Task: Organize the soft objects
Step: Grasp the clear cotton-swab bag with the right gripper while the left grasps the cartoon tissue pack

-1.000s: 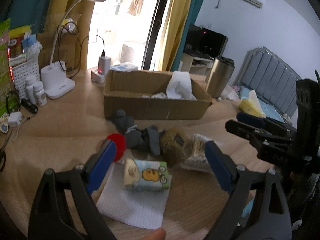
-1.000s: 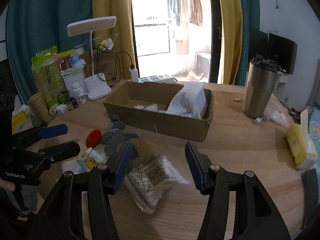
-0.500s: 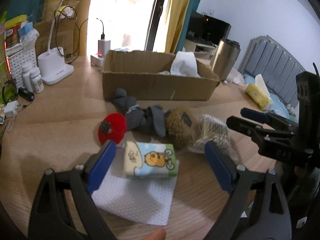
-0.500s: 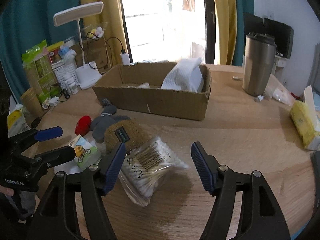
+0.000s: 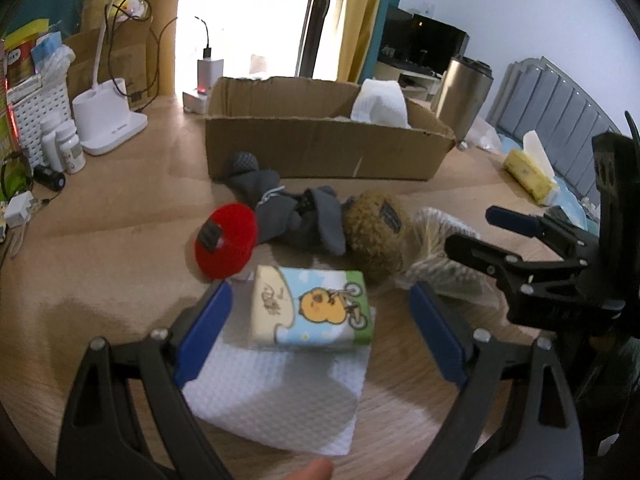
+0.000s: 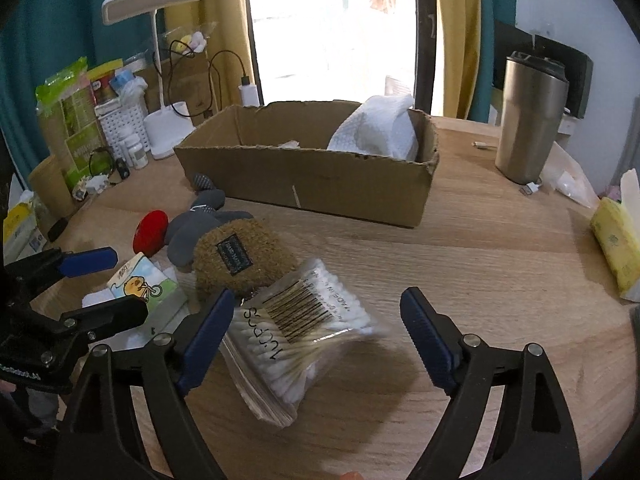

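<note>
The table [image 6: 500, 248] carries a box [image 6: 320, 184] across the upper middle, a white cloth already in its right end. In the lower middle of each view lies a target: the tissue pack [image 5: 316, 308] on a white sheet, framed by the released left tool [image 5: 320, 328]; the swab bag [image 6: 304, 332] inside the right tool [image 6: 316, 336], whose jaws have just been opening and touch nothing. Judged best: sink each tool until its pads straddle the middle, then close gently. The bag's near end is blurred, and the box's floor is hidden.
</note>
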The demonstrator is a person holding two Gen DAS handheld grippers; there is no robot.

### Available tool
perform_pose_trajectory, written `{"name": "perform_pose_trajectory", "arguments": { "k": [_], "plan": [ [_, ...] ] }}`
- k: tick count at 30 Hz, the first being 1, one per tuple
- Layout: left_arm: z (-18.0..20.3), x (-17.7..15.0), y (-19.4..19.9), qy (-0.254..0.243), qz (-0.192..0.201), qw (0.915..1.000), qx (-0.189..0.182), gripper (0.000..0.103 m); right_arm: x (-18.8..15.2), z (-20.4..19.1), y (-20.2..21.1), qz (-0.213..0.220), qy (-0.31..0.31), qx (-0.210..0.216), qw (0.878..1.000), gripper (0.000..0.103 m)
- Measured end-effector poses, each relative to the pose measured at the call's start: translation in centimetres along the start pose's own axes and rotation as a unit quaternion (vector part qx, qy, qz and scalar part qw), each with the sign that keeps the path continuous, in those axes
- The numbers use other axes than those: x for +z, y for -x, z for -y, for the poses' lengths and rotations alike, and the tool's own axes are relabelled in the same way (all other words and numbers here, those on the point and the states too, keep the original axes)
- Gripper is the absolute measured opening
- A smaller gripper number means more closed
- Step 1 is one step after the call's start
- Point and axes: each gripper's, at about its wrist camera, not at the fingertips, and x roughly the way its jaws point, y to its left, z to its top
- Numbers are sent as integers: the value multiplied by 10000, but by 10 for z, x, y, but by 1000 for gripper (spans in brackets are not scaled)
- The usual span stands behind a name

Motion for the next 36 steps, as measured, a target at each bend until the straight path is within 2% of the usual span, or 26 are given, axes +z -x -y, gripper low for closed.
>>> {"name": "perform_pose_trajectory", "arguments": {
  "k": [7, 17, 22, 27, 28, 31, 34, 36],
  "plan": [
    [3, 0, -8, -119, -151, 9997, 126, 91, -3, 5, -11, -185, 153, -176, 9996, 88],
    [-2, 0, -18, -91, -237, 9989, 400, 91, -12, 38, 4, -206, -8, -468, 9987, 88],
    [-1, -1, -25, -149, -358, 9985, 378, 90, -10, 46, 5, -211, -259, -304, 9990, 88],
    [0, -1, -22, -174, -312, 9989, 289, 90, -6, 37, -8, -331, -337, -135, 9988, 88],
    [0, -1, -22, -179, -309, 9989, 287, 88, -6, 35, -10, -348, -318, -112, 9988, 88],
    [-2, -1, -22, -171, -333, 9990, 232, 72, -4, 30, -14, -383, -260, -95, 9989, 88],
    [0, -3, -25, -246, -412, 9987, 200, 69, -4, 31, -18, -515, -346, -14, 9981, 87],
    [3, -5, -24, -338, -387, 9985, 212, 69, -4, 31, -19, -565, -352, 37, 9978, 81]
  ]
}}
